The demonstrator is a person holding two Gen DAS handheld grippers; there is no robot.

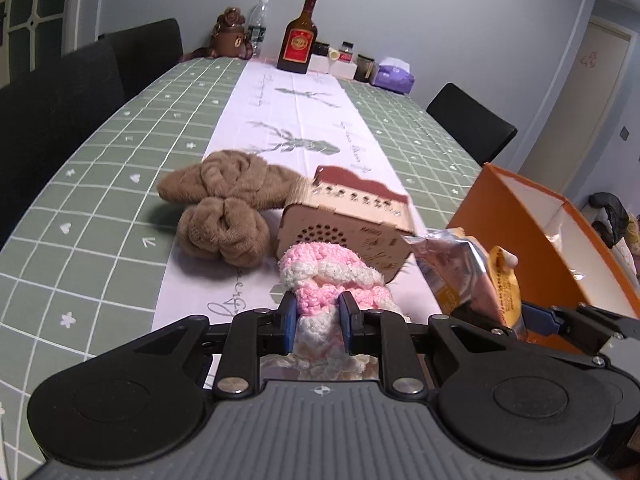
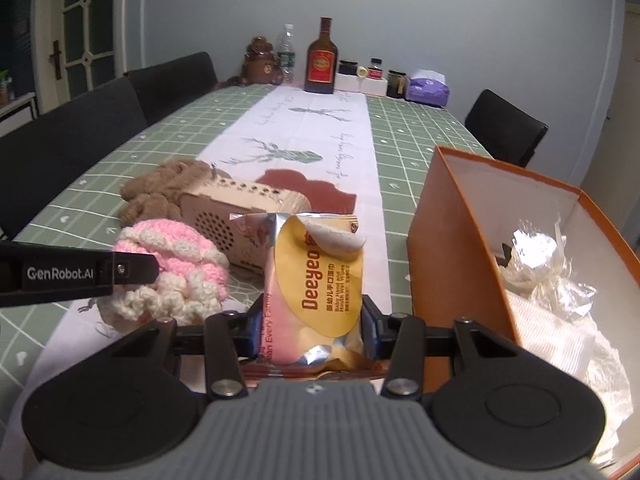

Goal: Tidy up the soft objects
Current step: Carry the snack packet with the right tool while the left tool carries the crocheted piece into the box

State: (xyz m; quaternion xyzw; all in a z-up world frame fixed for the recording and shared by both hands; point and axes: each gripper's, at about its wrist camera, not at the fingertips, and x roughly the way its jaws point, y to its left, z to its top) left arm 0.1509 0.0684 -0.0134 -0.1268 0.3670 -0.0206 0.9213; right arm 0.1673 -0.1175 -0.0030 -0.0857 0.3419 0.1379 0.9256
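Left gripper (image 1: 318, 322) pinches a knitted hat (image 1: 332, 280), right gripper (image 2: 311, 328) a wipes pack (image 2: 316, 280), seemingly lifted above the green checked tablecloth (image 1: 100, 216); grey wall (image 1: 440, 20) behind

Wooden perforated box (image 1: 352, 216), brown bottle (image 1: 298, 38), water bottle (image 2: 286, 52), black chairs (image 2: 172, 80).

Dim, cool indoor light falls from above; fisheye bending curves the table (image 1: 100, 200) edges, corners vignette dark, and near objects blur softly.
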